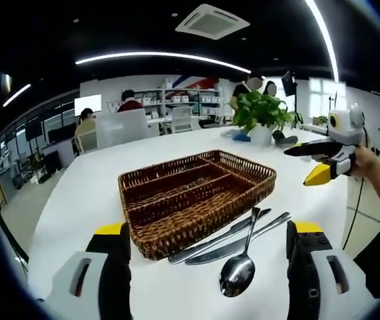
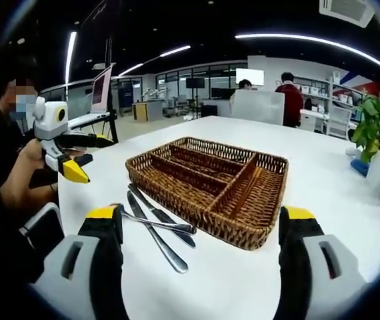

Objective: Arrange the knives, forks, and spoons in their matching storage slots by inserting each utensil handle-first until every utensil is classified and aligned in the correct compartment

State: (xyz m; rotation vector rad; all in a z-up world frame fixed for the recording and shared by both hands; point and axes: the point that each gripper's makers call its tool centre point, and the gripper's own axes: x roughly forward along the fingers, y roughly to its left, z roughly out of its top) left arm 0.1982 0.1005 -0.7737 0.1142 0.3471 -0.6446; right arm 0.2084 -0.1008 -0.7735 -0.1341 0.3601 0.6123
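A: What's the biggest thing here?

B: The table (image 1: 77, 200), a broad white top, smooth and matte. On it sits the basket (image 1: 197, 200), a shallow rectangular tray of brown woven wicker with a braided rim. Wicker walls split it into several long slots plus a shorter section at one end.

A: Anything in the slots?

B: From both views they look bare; I see only the woven bottom.

A: And the cutlery?

B: All of it lies on the table just beside the basket's long side, close against the rim. It is polished steel, thin and shiny. In the left gripper view there are two knives (image 1: 233, 241) with long flat blades, lying roughly along the basket, and a spoon (image 1: 238, 270) with a rounded, mirror-like bowl pointing toward the camera, its handle crossing over the knives. In the right gripper view the same pile (image 2: 153, 227) shows as a few slim crossing pieces beside the basket (image 2: 210, 183); I cannot tell there which is which.

A: The tongs?

B: The left gripper (image 1: 207, 267) has its jaws spread wide, black with yellow tips, one on each side of the cutlery, holding nothing. The right gripper (image 2: 200, 247) is likewise wide apart and empty, in front of the basket. Seen from the left gripper view, the right gripper (image 1: 313, 163) hangs in the air beside the basket, a hand (image 1: 370, 163) around it.

A: Anything else nearby?

B: A leafy green plant (image 1: 262, 113) in a white pot, beyond the basket.
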